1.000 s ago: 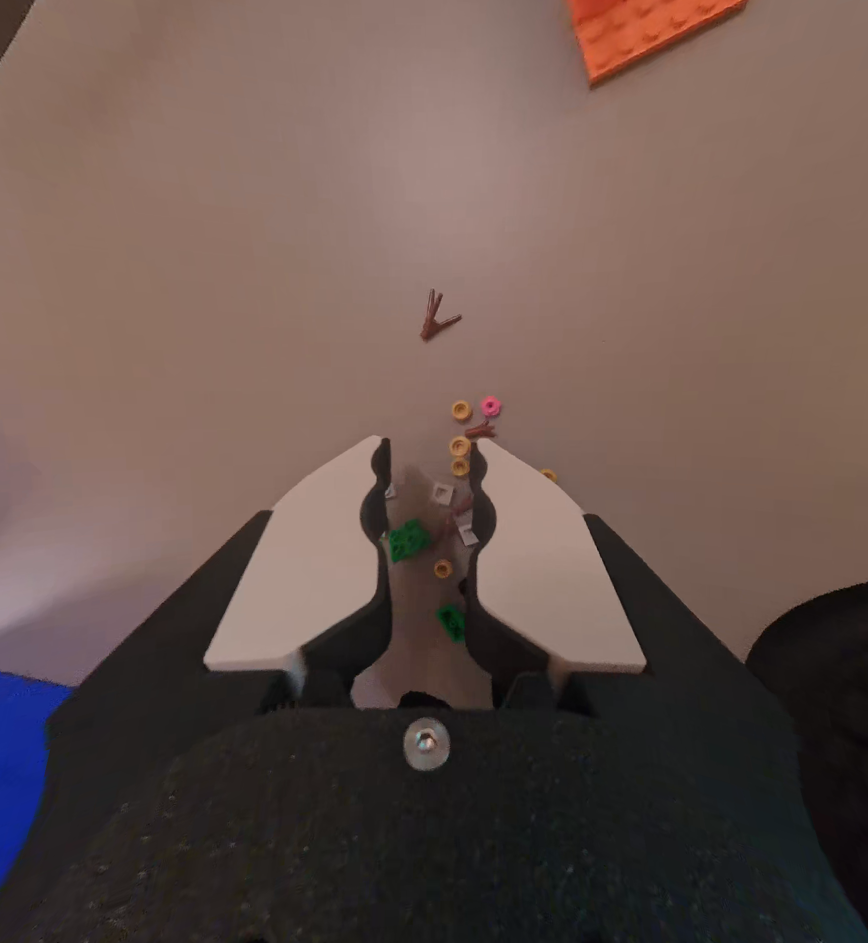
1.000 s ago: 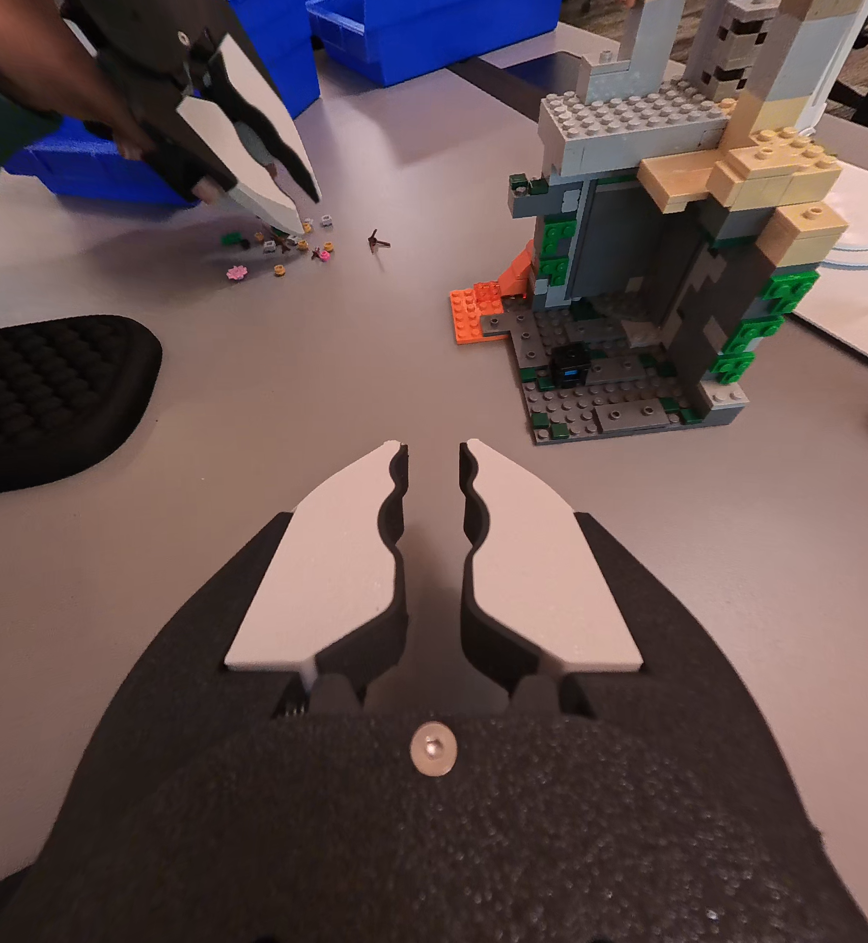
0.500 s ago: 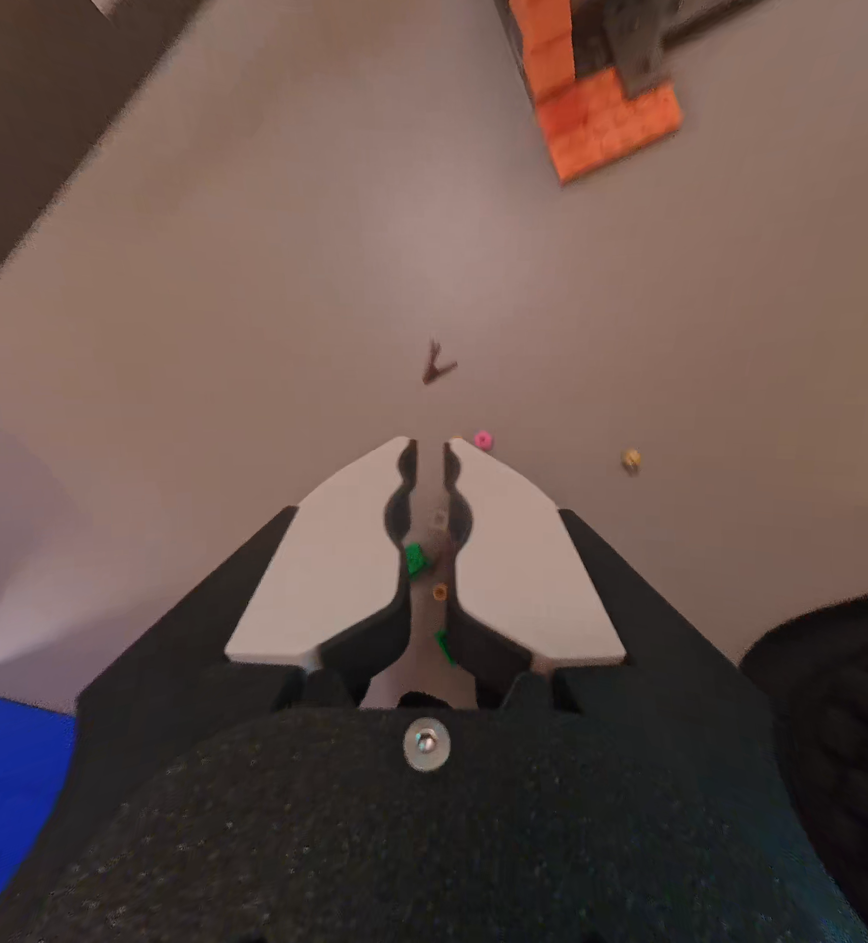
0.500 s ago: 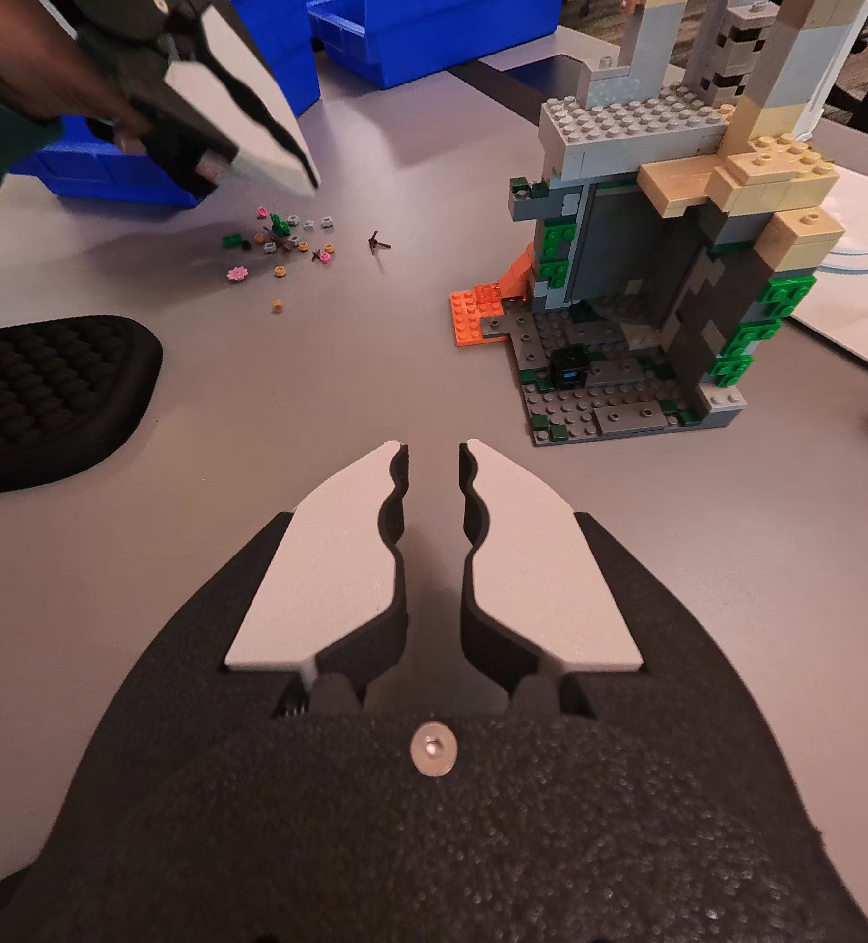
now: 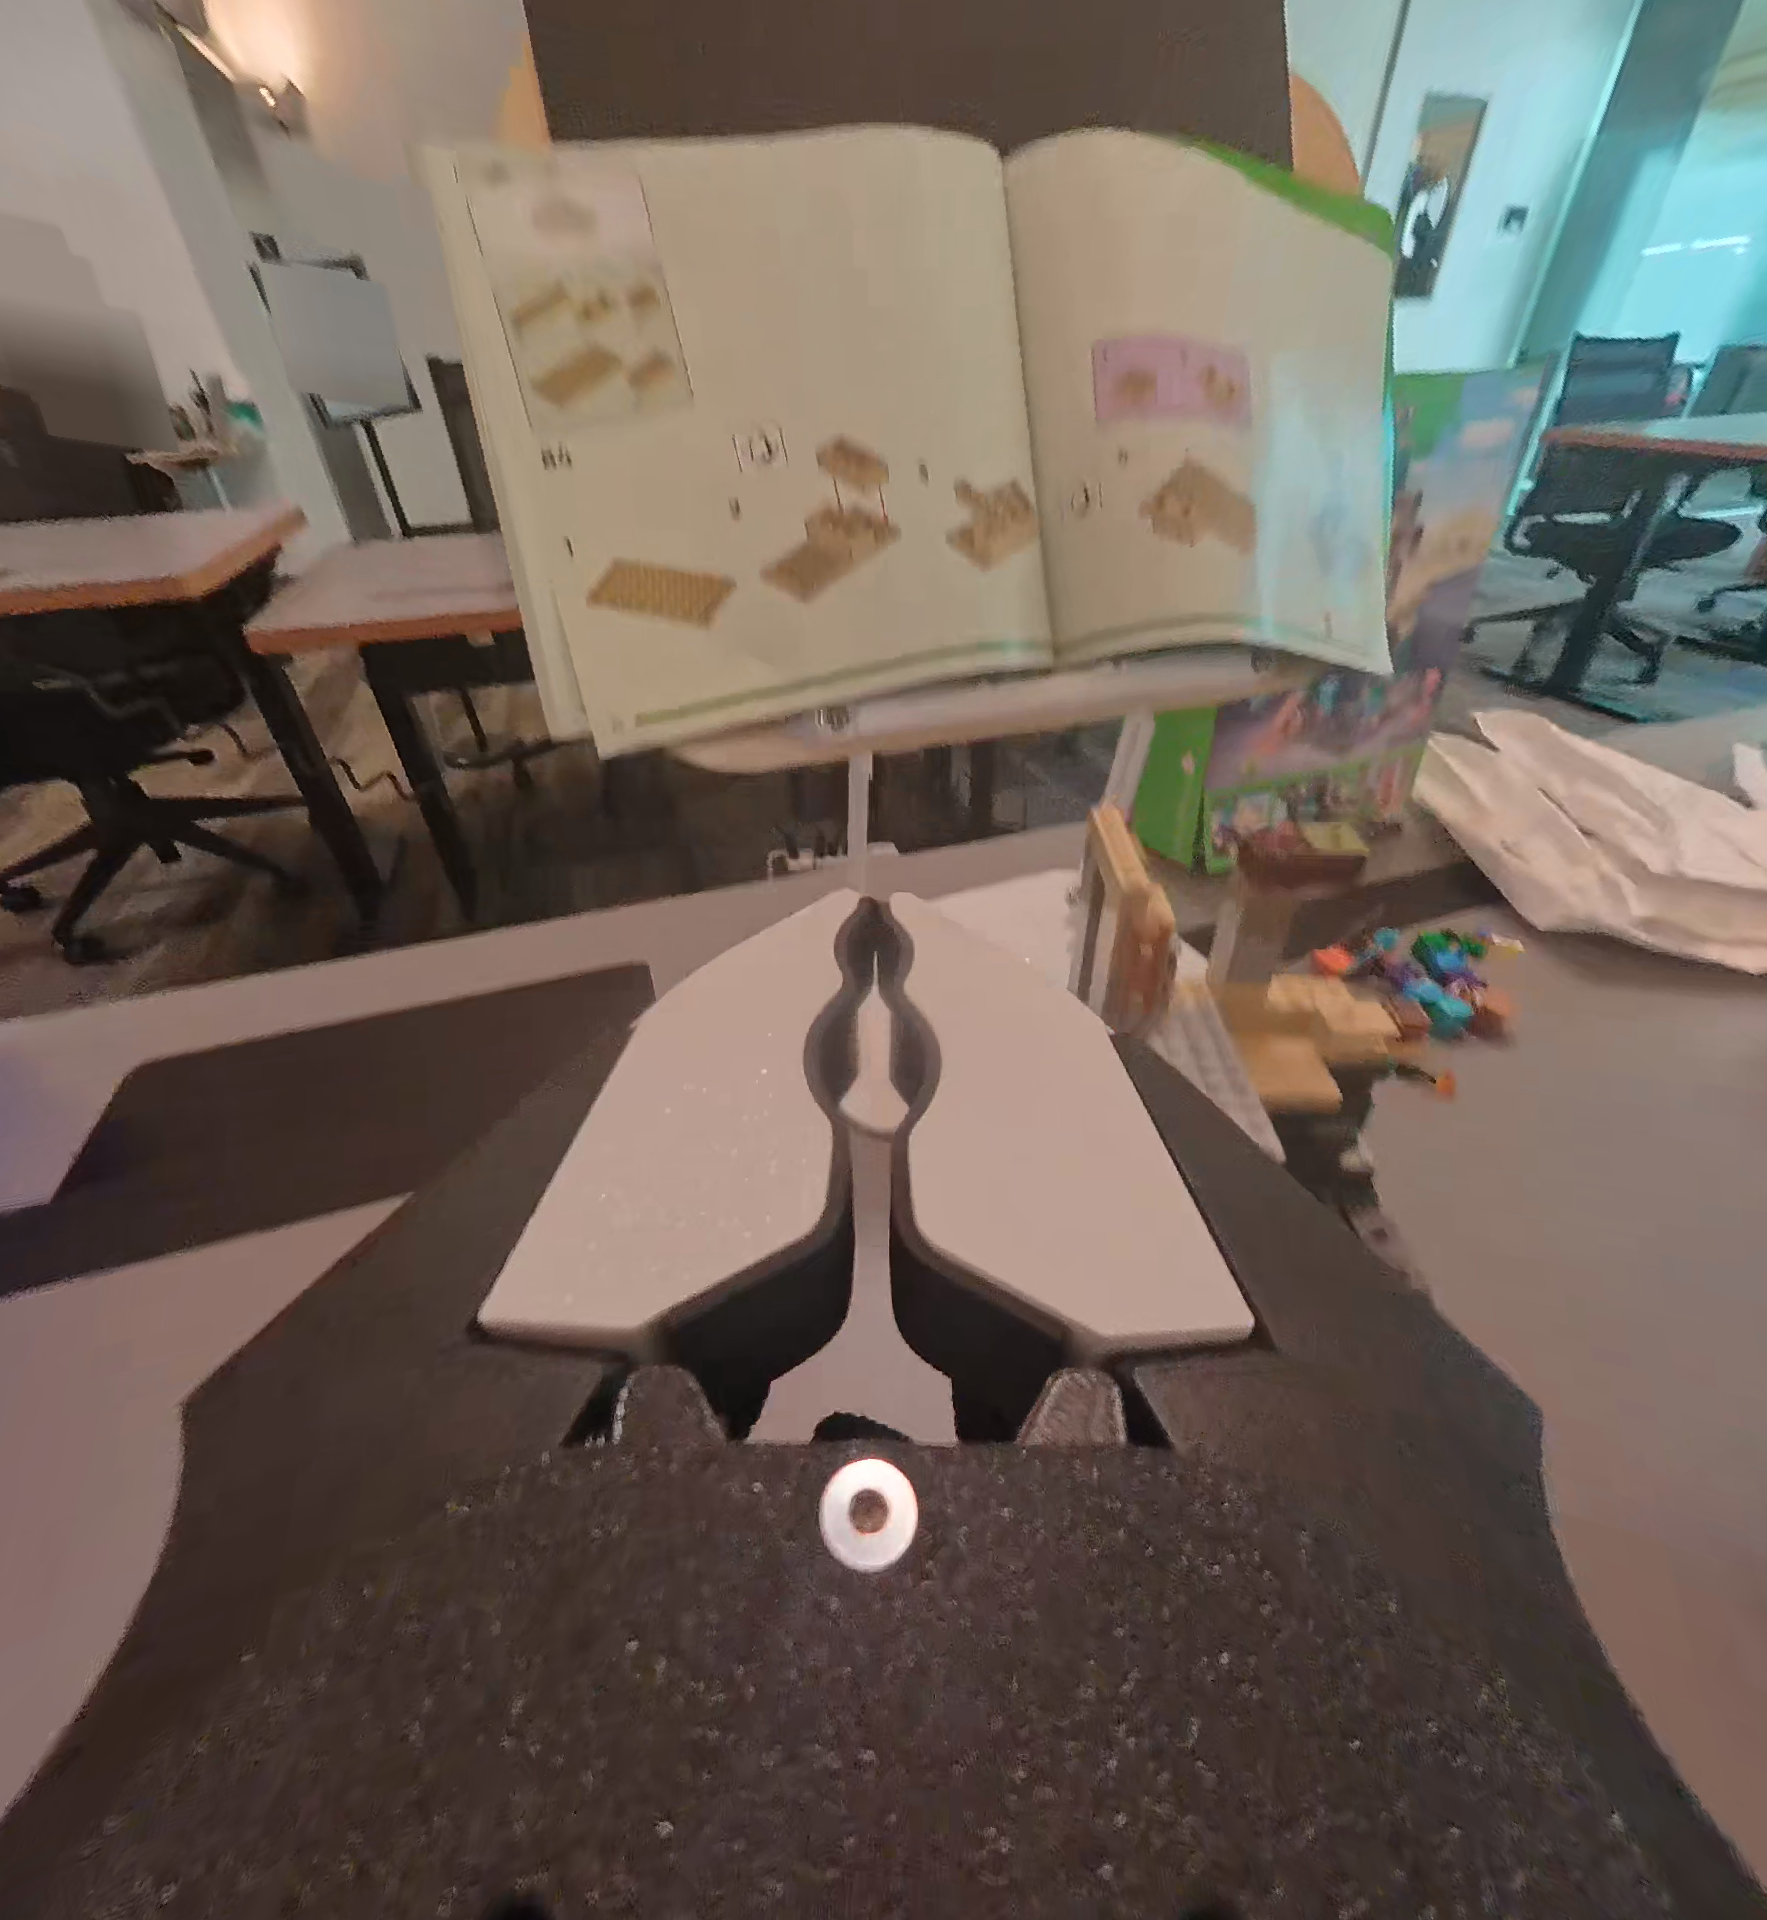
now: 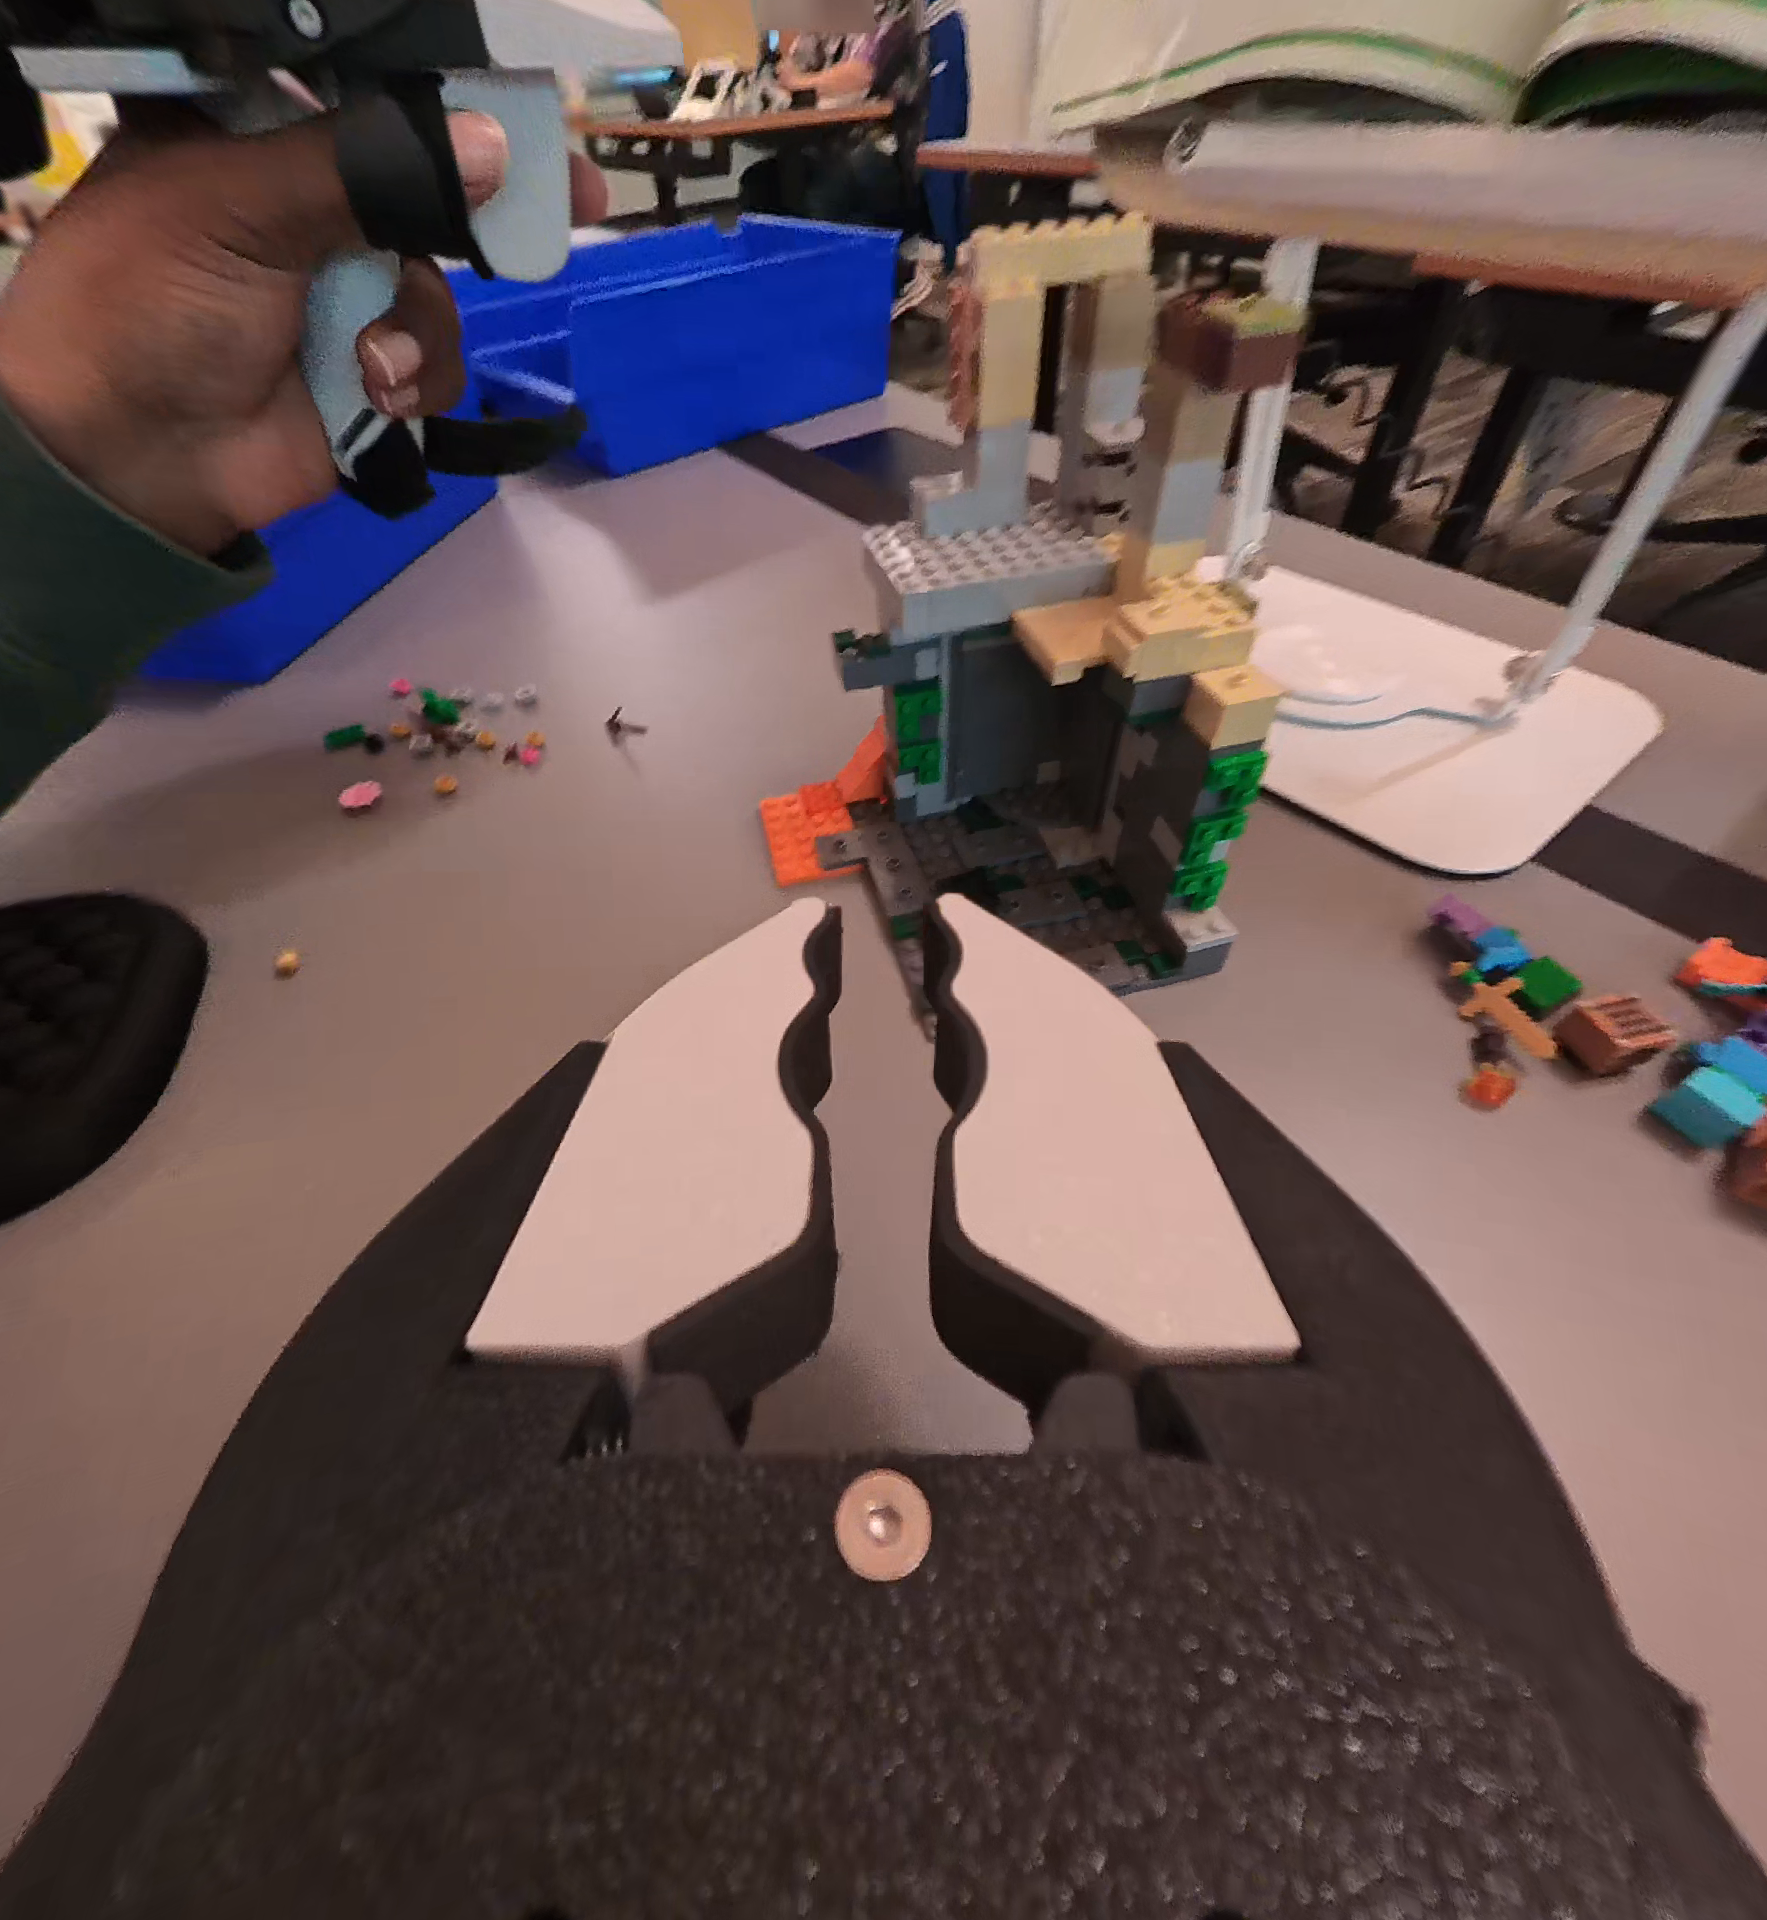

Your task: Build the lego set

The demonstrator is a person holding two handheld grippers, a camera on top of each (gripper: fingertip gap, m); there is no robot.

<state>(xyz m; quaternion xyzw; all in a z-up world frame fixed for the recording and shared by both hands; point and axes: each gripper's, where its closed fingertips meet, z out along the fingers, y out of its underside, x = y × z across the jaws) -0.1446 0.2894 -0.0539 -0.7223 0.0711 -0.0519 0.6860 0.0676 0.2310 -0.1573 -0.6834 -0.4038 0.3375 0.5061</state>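
- Left gripper (image 5: 868, 925): raised off the grey table (image 5: 1585, 1195) and held level, pointing at the open instruction booklet (image 5: 920, 416) on its stand. Fingertips pinched together with nothing visible between them; only the scalloped gaps lower down show light.
- Hand (image 6: 204, 343) on the left gripper's handle: seen in the right wrist view at upper left, raised above the table, fingers curled round the trigger, green sleeve (image 6: 37, 613) behind it.
- Right gripper (image 6: 881, 920): low over the table, aimed at the lego building (image 6: 1055, 727). Fingers parted by a narrow gap, holding nothing and touching nothing.
- Lego building: upright at mid-table, grey and tan walls with green bricks, an orange plate (image 6: 806, 831) at its near left corner. Just beyond the right gripper's tips, apart from them.
- Scatter of tiny pieces (image 6: 443, 727): pink, yellow, green and brown, loose on the table left of the building, below the raised hand. One small yellow piece (image 6: 285, 962) lies apart, nearer the black pad (image 6: 37, 1049).
- Pile of coloured bricks (image 6: 1668, 1029): right of the building, well apart from both grippers.
- Blue bins (image 6: 692, 343): far side of the table.
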